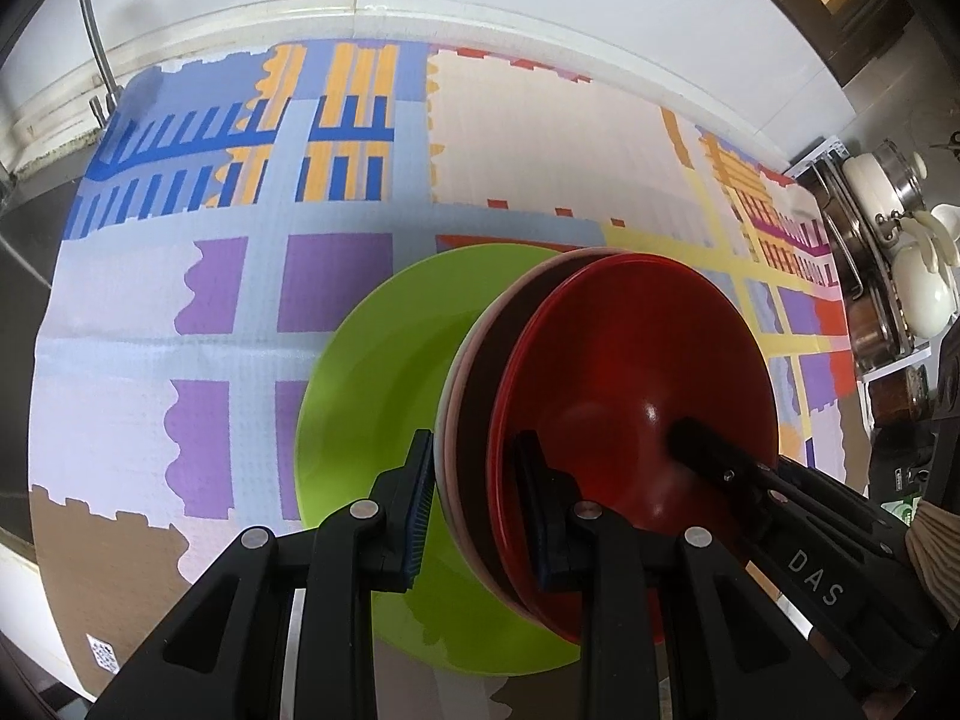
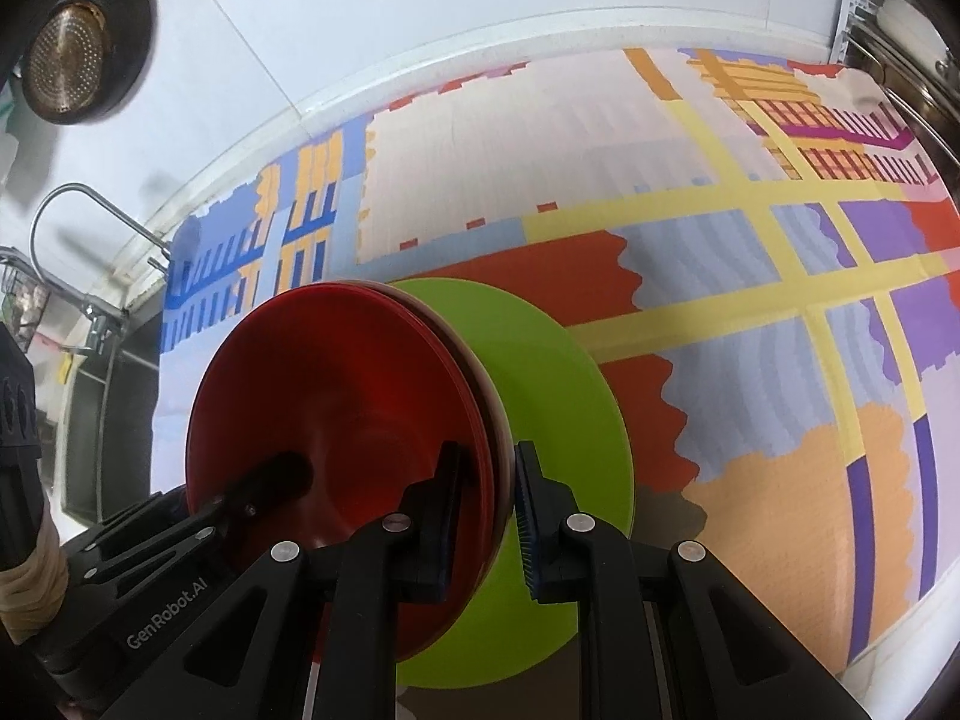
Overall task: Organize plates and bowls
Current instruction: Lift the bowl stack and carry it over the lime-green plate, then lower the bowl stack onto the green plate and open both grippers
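Observation:
A stack of red and pink plates (image 1: 636, 360) hangs tilted over a lime-green plate (image 1: 372, 372) that lies on the patterned mat (image 1: 540, 138). My left gripper (image 1: 477, 510) is shut on the stack's rim, one blue pad on the pink underside and one on the red top. From the opposite side my right gripper (image 2: 489, 510) is shut on the same stack (image 2: 336, 408), with the green plate (image 2: 540, 372) behind it. Each view shows the other gripper's black finger lying on the top red plate: the right gripper (image 1: 708, 450) and the left gripper (image 2: 270, 474).
A faucet (image 2: 78, 204) and a sink (image 2: 102, 420) lie left of the mat. A rack with pots and white crockery (image 1: 900, 252) stands at the right edge. A metal strainer (image 2: 66, 54) hangs on the white tiled wall behind.

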The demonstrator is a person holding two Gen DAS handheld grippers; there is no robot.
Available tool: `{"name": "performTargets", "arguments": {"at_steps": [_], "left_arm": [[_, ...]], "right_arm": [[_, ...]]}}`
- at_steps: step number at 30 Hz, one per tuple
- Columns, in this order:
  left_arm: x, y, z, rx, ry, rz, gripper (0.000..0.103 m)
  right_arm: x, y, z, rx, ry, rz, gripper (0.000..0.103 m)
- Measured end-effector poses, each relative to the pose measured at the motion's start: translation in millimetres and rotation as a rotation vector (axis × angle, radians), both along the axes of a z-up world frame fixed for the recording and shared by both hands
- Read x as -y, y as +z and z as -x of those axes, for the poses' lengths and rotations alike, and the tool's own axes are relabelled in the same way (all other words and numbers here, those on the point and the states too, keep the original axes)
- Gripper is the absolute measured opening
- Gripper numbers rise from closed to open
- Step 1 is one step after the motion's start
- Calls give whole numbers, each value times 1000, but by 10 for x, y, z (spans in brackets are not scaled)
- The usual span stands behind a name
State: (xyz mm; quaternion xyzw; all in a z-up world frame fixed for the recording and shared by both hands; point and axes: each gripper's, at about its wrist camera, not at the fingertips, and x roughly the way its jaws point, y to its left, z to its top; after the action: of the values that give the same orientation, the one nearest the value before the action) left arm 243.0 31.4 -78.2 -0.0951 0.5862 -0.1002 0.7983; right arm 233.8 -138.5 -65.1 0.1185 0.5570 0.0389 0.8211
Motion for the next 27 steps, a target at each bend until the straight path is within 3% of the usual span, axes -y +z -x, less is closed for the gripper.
{"name": "performTargets", "arguments": {"at_steps": [14,19,22,24,27], "left_arm": [[-14,-74,-41,-34,2,14,27],[-8,-78,-57,-24,-7,6,31],[-32,22,-41,34,-4,-40,40],[-64,106,-21,81,2,-66,54],[-124,259,46,168,2,-109,62]], "right_arm": [[13,-120,-22,-43,-1,1,20],[13,-123,-26,-29,11,-4,22],[-2,-113,-16,-15,33,-6,29],[-8,-91,7,2,32,14,38],[2,3,82,53,6,50,39]]}}
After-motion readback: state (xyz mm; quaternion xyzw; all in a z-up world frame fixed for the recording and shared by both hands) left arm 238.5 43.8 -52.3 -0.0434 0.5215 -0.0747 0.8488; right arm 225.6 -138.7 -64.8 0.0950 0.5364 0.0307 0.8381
